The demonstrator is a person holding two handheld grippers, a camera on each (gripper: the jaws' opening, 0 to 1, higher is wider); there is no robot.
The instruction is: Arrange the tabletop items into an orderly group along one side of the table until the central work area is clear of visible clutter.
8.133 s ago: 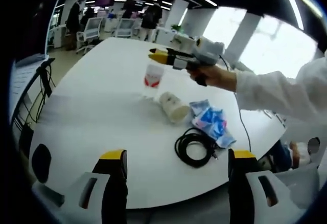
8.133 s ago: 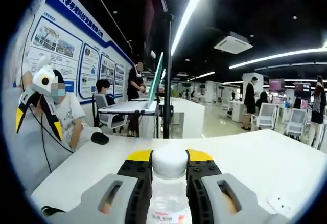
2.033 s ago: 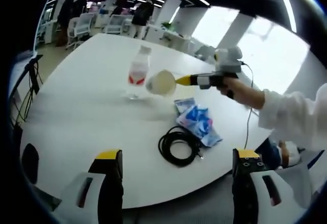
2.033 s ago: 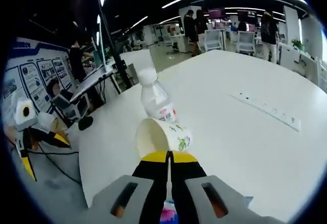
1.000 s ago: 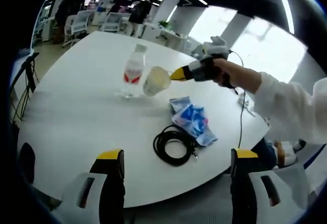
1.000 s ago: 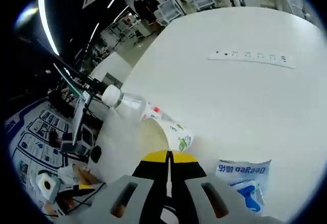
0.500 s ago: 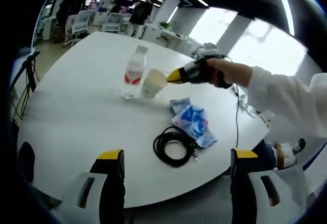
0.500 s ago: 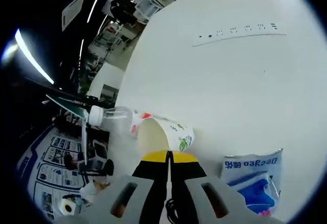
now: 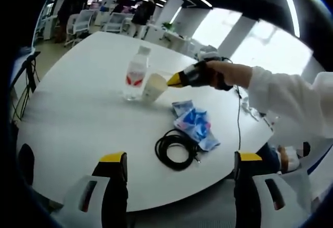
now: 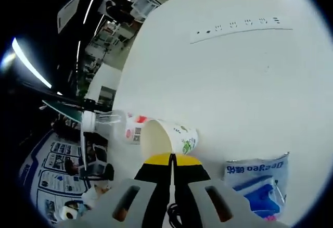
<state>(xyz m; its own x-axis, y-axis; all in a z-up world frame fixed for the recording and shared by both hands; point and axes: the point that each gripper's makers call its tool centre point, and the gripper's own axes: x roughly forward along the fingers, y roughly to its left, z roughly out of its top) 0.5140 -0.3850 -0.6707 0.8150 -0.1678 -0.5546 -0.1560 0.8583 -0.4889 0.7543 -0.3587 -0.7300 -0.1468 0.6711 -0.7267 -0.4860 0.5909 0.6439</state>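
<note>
A white table (image 9: 78,113) carries a black coiled cable (image 9: 176,149), blue packets (image 9: 193,125), an upright capped water bottle (image 9: 134,74) and a paper cup (image 9: 152,86) just beside it. The right gripper (image 10: 171,158) is clamped on the cup's rim; the cup looks empty, its mouth tilted. The left gripper (image 9: 177,160) hangs released, jaws spread wide.

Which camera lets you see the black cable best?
The left gripper view. There the whole coiled black cable lies on the white table, near the blue packet. The right gripper view catches just a dark sliver of it by that gripper's jaws.
</note>
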